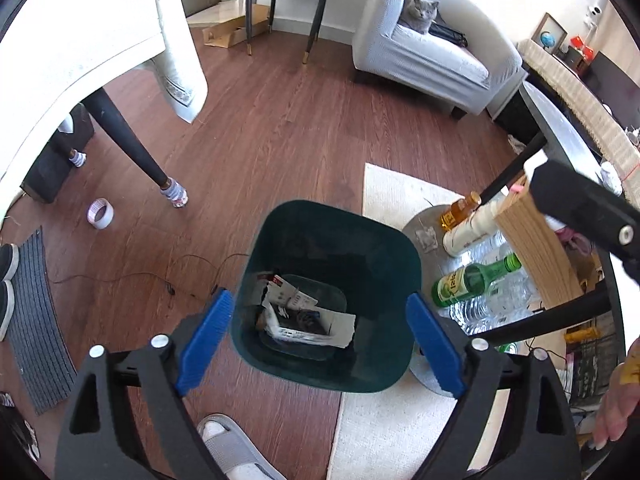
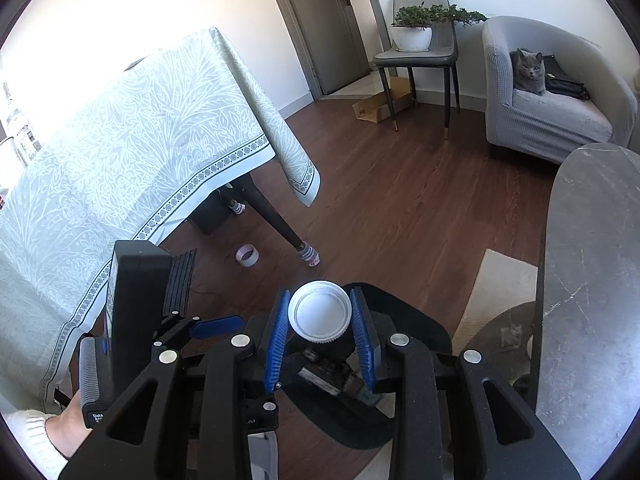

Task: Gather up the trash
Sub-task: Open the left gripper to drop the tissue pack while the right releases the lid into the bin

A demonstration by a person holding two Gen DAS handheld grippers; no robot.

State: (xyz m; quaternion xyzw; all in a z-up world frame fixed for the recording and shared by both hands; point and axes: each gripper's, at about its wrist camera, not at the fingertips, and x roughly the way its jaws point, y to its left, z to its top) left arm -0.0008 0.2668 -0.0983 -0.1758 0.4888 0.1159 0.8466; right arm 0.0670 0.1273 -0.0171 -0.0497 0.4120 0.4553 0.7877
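My left tongs (image 1: 320, 344) gape empty over the bin (image 1: 326, 376), paper (image 1: 304, 320) already inside; right tongs (image 2: 320, 320) clamp a white jar (image 2: 320, 312), not yet dropped.

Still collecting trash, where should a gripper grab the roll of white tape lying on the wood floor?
The roll of white tape lies flat with its hole facing up. Come straight down and pinch the ring wall, one finger inside the hole and one outside, from the open floor side, away from the table leg.

Dark wood plank floor (image 2: 400, 200), sunlit. Grey armchair (image 2: 560, 120) with grey cat (image 2: 528, 70). Grey chair (image 2: 420, 56) bears potted plant (image 2: 416, 28). Patterned tablecloth (image 2: 140, 140) drapes a table. Cream rug (image 1: 384, 420).
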